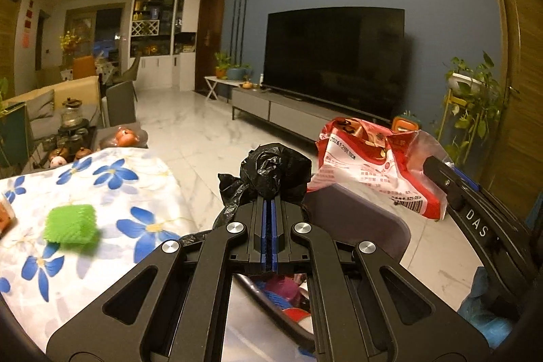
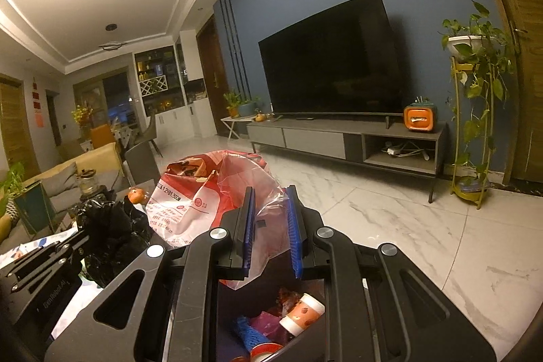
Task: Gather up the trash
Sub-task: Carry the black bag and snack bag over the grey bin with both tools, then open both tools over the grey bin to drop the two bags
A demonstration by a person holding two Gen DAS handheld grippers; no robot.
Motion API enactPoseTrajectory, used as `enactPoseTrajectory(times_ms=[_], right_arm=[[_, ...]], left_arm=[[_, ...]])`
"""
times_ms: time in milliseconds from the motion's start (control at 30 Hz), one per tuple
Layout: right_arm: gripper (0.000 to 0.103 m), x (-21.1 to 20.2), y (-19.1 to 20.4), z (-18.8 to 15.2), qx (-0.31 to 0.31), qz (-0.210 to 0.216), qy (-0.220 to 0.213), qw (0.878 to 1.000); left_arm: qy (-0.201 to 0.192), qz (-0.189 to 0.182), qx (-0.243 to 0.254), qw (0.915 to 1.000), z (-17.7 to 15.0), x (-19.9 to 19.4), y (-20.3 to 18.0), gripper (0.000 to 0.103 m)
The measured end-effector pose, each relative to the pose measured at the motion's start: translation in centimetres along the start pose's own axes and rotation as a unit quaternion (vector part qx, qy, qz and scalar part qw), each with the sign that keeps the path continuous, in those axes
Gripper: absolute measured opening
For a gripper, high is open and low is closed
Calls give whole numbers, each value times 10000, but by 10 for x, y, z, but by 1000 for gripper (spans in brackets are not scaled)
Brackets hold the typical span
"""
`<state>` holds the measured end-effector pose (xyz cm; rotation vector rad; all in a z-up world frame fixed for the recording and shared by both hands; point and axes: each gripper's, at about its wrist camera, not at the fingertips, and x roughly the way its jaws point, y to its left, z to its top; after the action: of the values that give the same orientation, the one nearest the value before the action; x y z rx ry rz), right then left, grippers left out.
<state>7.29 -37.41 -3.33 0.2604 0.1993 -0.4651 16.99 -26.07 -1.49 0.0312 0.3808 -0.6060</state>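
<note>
Here the left gripper [image 1: 269, 209] is clenched on the gathered edge of a black bin liner [image 1: 271, 170], its 2 blue pads pressed together with the crumpled plastic bunched just past the tips. The right gripper [image 2: 271, 226] has its pads parted, yet a red-and-white snack wrapper [image 2: 203, 192] hangs between them; whether they pinch its clear tail or merely bracket it, I cannot tell. Below both tools the bin [image 2: 271, 321] lies open, already holding a small cup [image 2: 302, 314] and bright scraps. The wrapper sits directly above that opening, its long axis tilting up and away to the left, so the right gripper is the nearer one. Releasing straight down should drop it in. On the flowered tablecloth [image 1: 101, 192] to the left, a green sponge-like block [image 1: 71, 223] lies well apart.
</note>
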Motion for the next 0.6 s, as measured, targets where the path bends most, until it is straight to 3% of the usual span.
enactPoseTrajectory(times_ms=[333, 600], right_arm=[[20, 10, -1, 0, 12, -51, 40, 10000], [27, 18, -2, 2, -45, 27, 84, 10000]], left_arm=[[137, -107, 9, 9998, -7, 16, -8, 1], [228, -379, 29, 9990, -11, 24, -9, 2]])
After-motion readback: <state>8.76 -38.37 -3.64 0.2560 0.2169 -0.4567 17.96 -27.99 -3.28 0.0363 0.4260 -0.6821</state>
